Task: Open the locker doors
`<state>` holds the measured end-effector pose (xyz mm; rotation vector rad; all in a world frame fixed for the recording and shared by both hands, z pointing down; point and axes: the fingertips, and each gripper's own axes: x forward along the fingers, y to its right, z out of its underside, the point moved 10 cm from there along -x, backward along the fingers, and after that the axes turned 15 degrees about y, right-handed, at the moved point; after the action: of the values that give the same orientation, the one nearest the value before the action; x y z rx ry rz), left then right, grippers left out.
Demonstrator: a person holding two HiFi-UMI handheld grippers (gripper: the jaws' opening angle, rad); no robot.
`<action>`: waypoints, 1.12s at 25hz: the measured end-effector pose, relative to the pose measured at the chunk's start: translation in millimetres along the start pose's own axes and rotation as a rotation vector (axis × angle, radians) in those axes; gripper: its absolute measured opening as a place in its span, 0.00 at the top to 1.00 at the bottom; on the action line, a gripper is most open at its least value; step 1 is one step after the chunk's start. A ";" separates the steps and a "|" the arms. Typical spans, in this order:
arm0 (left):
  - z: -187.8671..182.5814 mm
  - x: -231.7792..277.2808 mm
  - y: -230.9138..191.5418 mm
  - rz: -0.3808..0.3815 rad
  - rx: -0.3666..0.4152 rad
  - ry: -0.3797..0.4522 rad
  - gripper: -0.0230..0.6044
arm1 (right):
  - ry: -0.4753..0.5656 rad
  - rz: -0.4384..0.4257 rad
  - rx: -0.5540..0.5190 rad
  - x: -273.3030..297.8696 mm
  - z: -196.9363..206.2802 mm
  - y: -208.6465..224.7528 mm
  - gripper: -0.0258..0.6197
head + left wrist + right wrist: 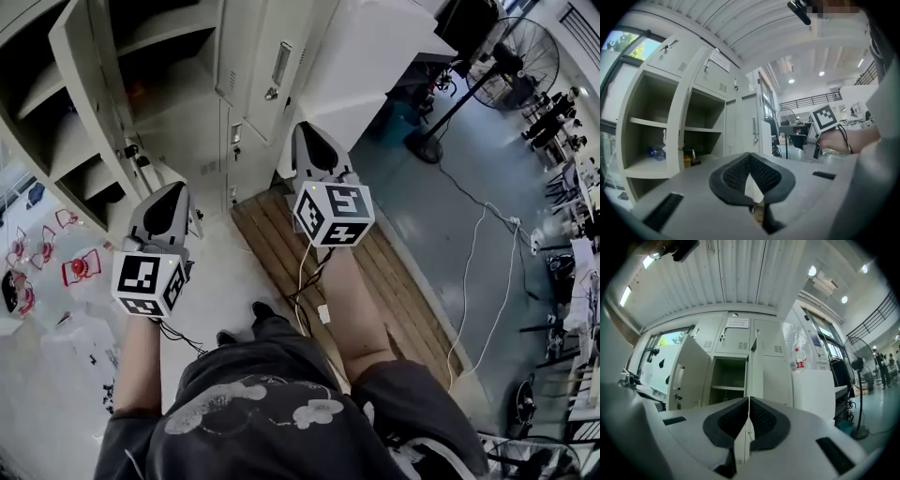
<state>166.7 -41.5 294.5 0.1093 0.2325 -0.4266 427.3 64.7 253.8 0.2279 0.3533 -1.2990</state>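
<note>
A wooden pallet (267, 239) lies on the floor near a white cabinet (366, 66), a standing fan (517, 54) farther off.

around the tall grey metal locker bank (202, 141)
its open grey metal door (89, 66) stands out at the left end, shelved compartments (164, 37) behind it, a closed grey metal door (253, 47) to their right. a brown slatted wooden platform (267, 234) lies on the floor (216, 281) right before the bank. a white box-shaped cabinet (375, 56) stands just beside the bank's right end, a black pedestal fan (520, 61) farther right. small red objects (80, 267) lie off its left end.
</note>
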 end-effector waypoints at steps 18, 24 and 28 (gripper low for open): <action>-10.7 -74.3 8.0 -0.011 -0.023 -0.006 0.95 | -0.059 -0.030 0.057 -66.9 -12.1 -73.2 0.91; -16.2 -108.2 24.1 -0.018 -0.031 -0.010 0.95 | -0.067 -0.046 0.057 -109.3 -24.3 -91.0 0.91; -18.4 -131.3 44.6 -0.016 -0.035 -0.016 0.95 | -0.087 -0.042 0.065 -142.7 -28.6 -95.3 0.91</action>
<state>65.7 53.7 311.5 0.0697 0.2254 -0.4389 299.3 178.4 284.7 0.2191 0.2433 -1.3586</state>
